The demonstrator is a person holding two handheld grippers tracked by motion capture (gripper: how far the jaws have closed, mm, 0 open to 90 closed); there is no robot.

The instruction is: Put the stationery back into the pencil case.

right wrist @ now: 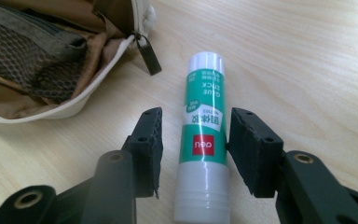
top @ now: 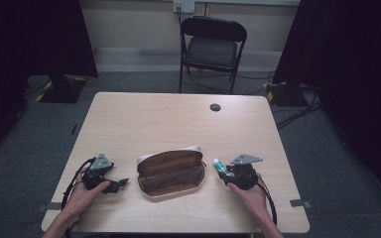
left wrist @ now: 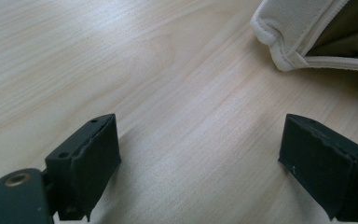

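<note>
In the right gripper view the glue stick (right wrist: 203,140) runs off the bottom edge between the jaws, and whether the pads touch it is hard to tell. The case (right wrist: 51,56), ahead and to the jaws' left, is cut by the top and left edges. In the left gripper view, a corner of the case (left wrist: 298,37) shows ahead-right, the rest cut off.

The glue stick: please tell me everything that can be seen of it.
The glue stick is a white plastic tube with a green label and a red patch. It lies flat on the wooden table, right of the open pouch and apart from it. The right tongs flank it; contact is unclear.
</note>
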